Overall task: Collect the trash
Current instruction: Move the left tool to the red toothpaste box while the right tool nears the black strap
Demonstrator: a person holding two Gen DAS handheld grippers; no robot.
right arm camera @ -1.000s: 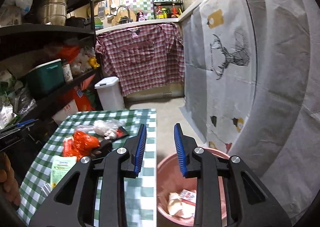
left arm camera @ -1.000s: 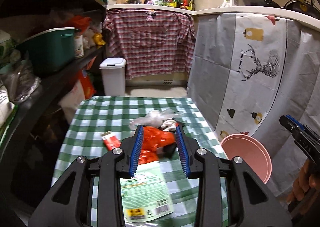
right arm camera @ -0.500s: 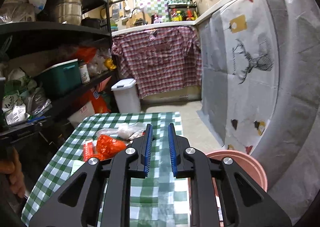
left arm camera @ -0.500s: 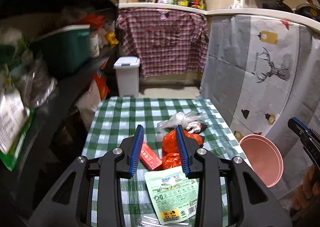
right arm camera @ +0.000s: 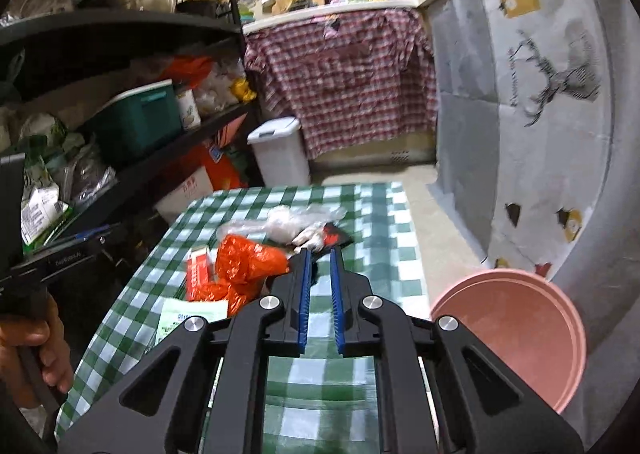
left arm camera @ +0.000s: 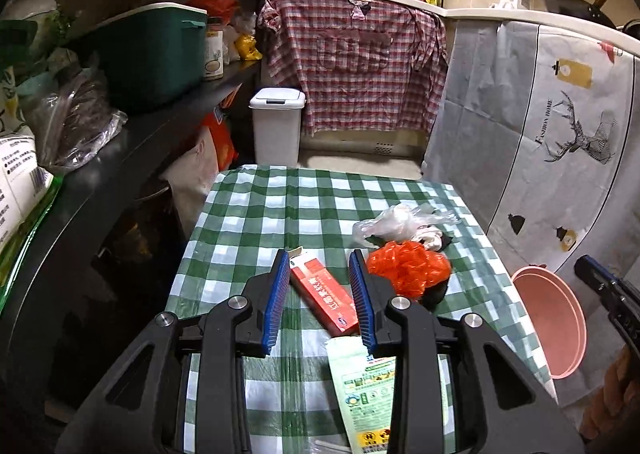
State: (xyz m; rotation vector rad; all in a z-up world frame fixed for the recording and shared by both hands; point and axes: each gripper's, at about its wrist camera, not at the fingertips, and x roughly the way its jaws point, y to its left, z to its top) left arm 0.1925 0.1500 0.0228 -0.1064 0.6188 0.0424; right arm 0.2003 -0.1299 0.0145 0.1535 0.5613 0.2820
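Note:
Trash lies on a green checked table: a red box, an orange bag, a clear plastic bag and a green packet. My left gripper is open, its jaws on either side of the red box, just above it. My right gripper has its jaws nearly closed, empty, over the table near the orange bag and a black wrapper. A pink bin stands beside the table's right edge and also shows in the left wrist view.
Dark shelves full of goods line the left side. A white pedal bin stands on the floor beyond the table. A covered counter runs along the right.
My left gripper moved left from the orange bag to the red box. My right gripper left the pink bin, swung over the table, and narrowed its jaws.

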